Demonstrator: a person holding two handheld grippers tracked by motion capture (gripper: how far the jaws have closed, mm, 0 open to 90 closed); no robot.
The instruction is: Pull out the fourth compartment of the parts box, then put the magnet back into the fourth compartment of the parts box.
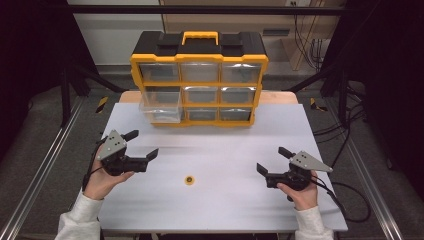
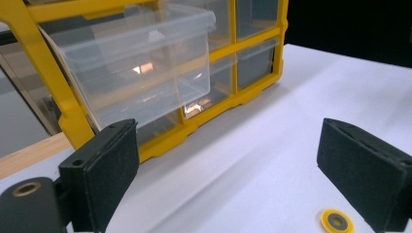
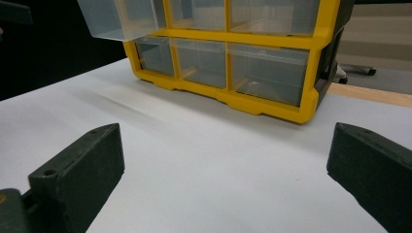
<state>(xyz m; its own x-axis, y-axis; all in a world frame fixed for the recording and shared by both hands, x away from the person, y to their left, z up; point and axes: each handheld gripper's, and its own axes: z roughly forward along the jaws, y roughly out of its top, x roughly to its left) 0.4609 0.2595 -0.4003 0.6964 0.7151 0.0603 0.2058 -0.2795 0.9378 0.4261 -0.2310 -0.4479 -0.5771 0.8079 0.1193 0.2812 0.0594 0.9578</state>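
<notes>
Both the left gripper [image 1: 141, 144] and right gripper [image 1: 271, 160] stand wide and empty. The ring [image 1: 189, 180] — small, yellow, flat on the table [image 1: 225, 210] between them, nearer the left — looks light, stiff and thin. It will likely slide, so pinch its rim edge-on; the drawer [image 1: 161, 105] hangs open beyond.

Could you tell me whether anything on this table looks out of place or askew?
Yes: one clear drawer at the left of the yellow organizer, in its middle row, stands pulled out while the rest sit flush. A small yellow ring lies alone on the white table, between the left gripper and right gripper, both open.
</notes>
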